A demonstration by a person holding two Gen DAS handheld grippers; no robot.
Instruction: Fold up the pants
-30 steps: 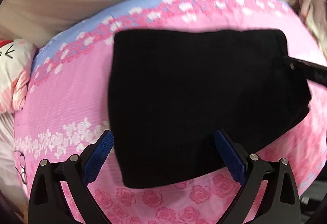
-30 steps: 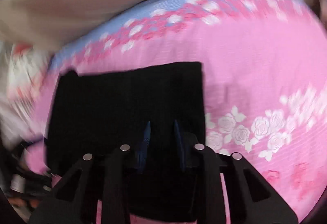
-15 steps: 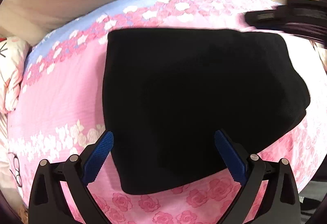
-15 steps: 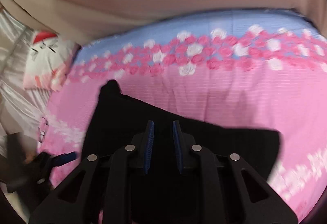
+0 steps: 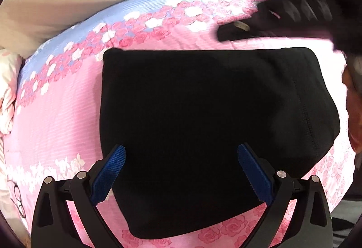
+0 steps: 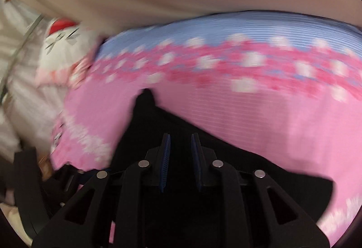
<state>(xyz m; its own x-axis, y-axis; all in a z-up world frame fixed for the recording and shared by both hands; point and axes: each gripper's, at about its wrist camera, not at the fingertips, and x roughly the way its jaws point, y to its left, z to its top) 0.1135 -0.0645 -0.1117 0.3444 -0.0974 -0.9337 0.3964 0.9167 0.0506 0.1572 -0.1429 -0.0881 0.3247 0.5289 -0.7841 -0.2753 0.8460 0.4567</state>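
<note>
- In the right wrist view, motion blurs the bedsheet [image 6: 260, 62] roses.
- The right gripper [image 5: 282, 19] is a smeared shape at two o'clock in the left wrist view.
- Black pants [image 6: 181, 191] run behind the fingers at six o'clock.

I see the pants [image 5: 203, 130] folded into a compact black block, lying flat on the bed [image 5: 56, 112]. From my left wrist view they fill the centre: a straight top edge toward 12 o'clock, a squared corner at 10 o'clock, a rounded bulging side at 3 o'clock with a stitched seam running down it, and a curved lower edge at 6 o'clock. From my right wrist view the pants [image 6: 181, 126] are blurred, spreading from 6 to 4 o'clock, with one small corner poking up toward 11 o'clock.
</note>
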